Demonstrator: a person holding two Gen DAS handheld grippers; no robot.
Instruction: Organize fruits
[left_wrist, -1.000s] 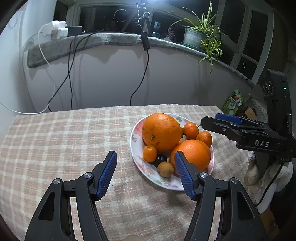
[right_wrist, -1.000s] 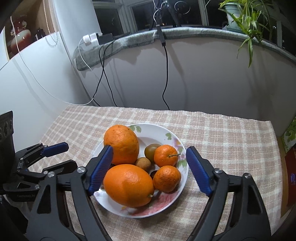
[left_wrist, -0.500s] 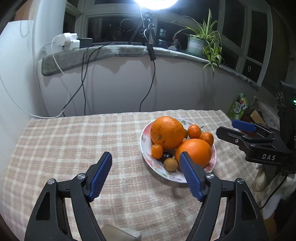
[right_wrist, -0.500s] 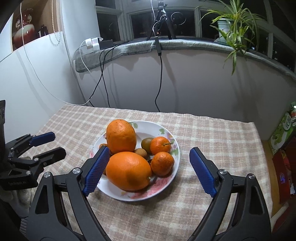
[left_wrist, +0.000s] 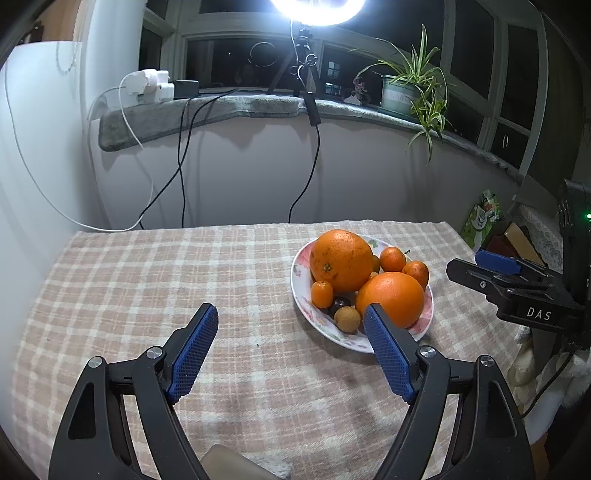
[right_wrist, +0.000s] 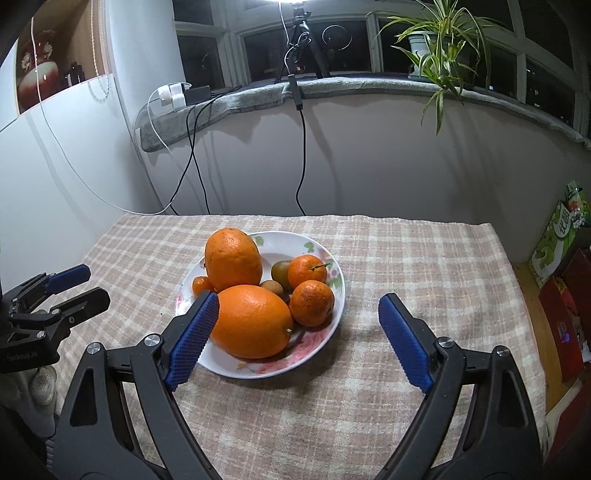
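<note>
1. On the checked tablecloth (right_wrist: 406, 266) we see a white floral plate (right_wrist: 321, 254) piled with fruit, right of centre in the left wrist view and left of centre in the right wrist view.
2. We count two big oranges: the far orange (right_wrist: 233, 258) stands taller at the plate's back-left, the near orange (right_wrist: 253, 321) lies lengthwise at the front.
3. Two mandarins (right_wrist: 307, 270) sit on the plate's right side, one behind the other, the rear one with a short stem.
4. A small kumquat-like fruit (left_wrist: 322, 294) sits at the left edge, touching the far orange.
5. A dark round fruit (left_wrist: 338, 304) and a tan longan-like fruit (left_wrist: 347, 318) sit beside each other near the front rim in the left wrist view; a greenish-brown fruit (right_wrist: 280, 269) is tucked behind the mandarins.
6. Left gripper (left_wrist: 291, 317): jaws wide and opening, nothing between them, only tablecloth; its right finger overlaps the plate rim in view, contact unclear.
7. Right gripper (right_wrist: 299, 306): jaws wide apart, holding nothing; we see the near orange and front mandarin in the gap, pads not pressing on either.
8. Both grippers hover short of the plate, angled down.
</note>
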